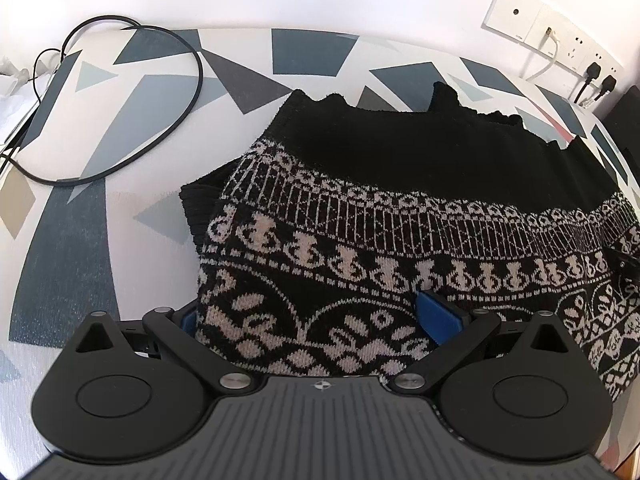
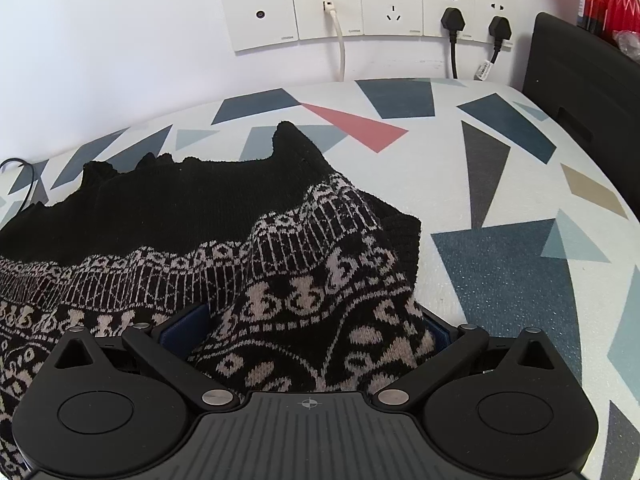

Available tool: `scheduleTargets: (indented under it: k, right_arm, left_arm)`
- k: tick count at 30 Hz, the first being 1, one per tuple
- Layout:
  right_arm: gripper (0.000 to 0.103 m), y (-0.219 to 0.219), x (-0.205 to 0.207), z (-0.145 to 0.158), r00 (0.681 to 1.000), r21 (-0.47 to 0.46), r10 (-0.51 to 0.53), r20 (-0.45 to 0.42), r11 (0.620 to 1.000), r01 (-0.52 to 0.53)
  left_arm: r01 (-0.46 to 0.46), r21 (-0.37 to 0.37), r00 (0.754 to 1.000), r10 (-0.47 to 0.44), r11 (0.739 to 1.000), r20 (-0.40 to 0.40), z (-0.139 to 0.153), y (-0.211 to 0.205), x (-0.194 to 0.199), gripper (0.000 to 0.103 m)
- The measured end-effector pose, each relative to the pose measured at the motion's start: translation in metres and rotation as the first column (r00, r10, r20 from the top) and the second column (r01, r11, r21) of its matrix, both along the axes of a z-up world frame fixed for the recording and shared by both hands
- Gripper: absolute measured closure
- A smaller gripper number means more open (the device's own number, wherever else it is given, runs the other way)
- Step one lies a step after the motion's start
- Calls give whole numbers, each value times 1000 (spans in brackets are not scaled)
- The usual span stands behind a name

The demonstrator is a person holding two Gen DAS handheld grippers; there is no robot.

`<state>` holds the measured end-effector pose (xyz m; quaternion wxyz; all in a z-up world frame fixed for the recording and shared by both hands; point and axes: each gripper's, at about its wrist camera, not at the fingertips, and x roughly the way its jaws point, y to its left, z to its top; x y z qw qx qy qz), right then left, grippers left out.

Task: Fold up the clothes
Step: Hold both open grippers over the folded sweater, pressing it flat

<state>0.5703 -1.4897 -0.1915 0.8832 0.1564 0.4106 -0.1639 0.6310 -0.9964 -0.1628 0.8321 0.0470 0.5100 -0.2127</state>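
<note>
Sweater (image 1: pixel 360 208): black-and-cream patterned knit, lying on my worktop (image 1: pixel 80 240).
Left tool (image 1: pixel 312 320): clamped on sweater's near-left corner.
Right tool (image 2: pixel 316 332): clamped on its near-right corner.
Room: bare worktop flanks sweater.

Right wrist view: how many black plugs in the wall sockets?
2. One black plug sits in the fourth wall plate from the left, the other in the fifth; a white cable occupies the second.

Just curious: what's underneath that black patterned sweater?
The sweater lies on a cloth with grey, blue and red shapes. Whatever is beneath the sweater's middle is covered.
</note>
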Motion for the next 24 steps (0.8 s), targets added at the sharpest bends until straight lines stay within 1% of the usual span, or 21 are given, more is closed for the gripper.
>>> scheduleTargets:
  k: [14,24]
  right_arm:
    - [1,7,-16,1,1000,3,28,-3,1000,-28]
    - [1,8,-19,2,999,4,33,-7,999,-33]
  left_arm:
    - [-22,7,999,22,1000,-25,1,8,-23,0]
    - [-28,-12,1000,28,1000,-1,0,11,-29,0]
